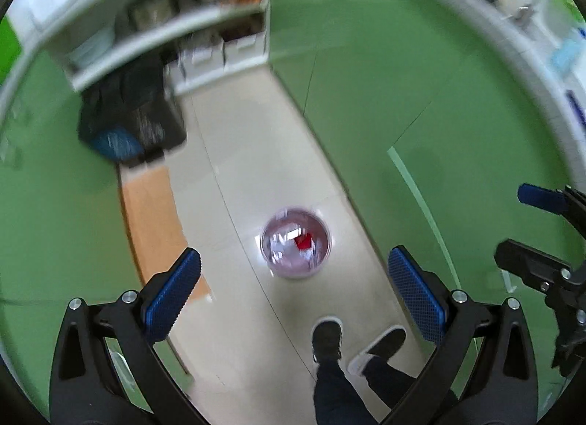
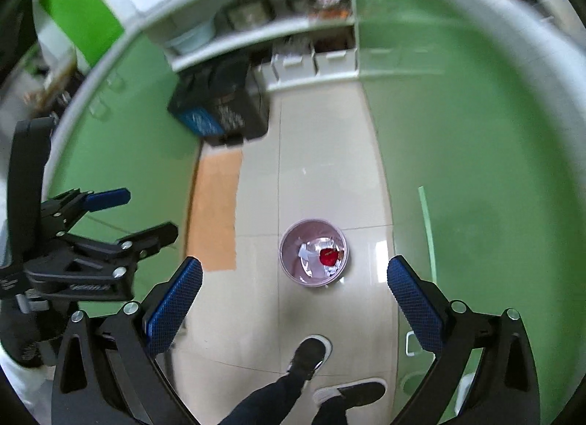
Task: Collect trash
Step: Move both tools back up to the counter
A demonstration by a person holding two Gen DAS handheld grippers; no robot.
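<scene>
At far left of the right wrist view, the left claw (image 2: 110, 214) is seen side-on, its black frame cut off by the picture edge; one blue pad shows and the other finger shows only its black back. In its own view the left claw (image 1: 293, 300) is spread wide, nothing held between the blue cross-hatched pads (image 1: 172, 295). A green tabletop (image 2: 121, 154) curves down the left, its contents lost to the fisheye rim. Beside it an orange mat (image 2: 216, 212) lies flat on the pale glossy tiled floor (image 2: 322, 154). Above the mat a black crate (image 2: 227, 110) with a blue label is smeared by blur, and the print cannot be read. Behind it, white shelves (image 2: 256, 33) carry boxes and bundles too blurred to be told apart. In the middle of the floor a round bin (image 2: 314, 257) stands upright, lined with thin pinkish plastic; crumpled white paper (image 2: 306, 253) and a red scrap (image 2: 327, 257) lie inside. Below the bin, two black shoes (image 2: 307, 355) with white soles and dark trouser legs are cut off at the bottom edge. The right claw (image 2: 293, 300) is likewise held wide and empty, above the bin, its pads rough-textured. To the right a second green tabletop (image 2: 476, 132) is fronted by a pale green strip (image 2: 426, 227); small white shapes low at its edge cannot be made out.
</scene>
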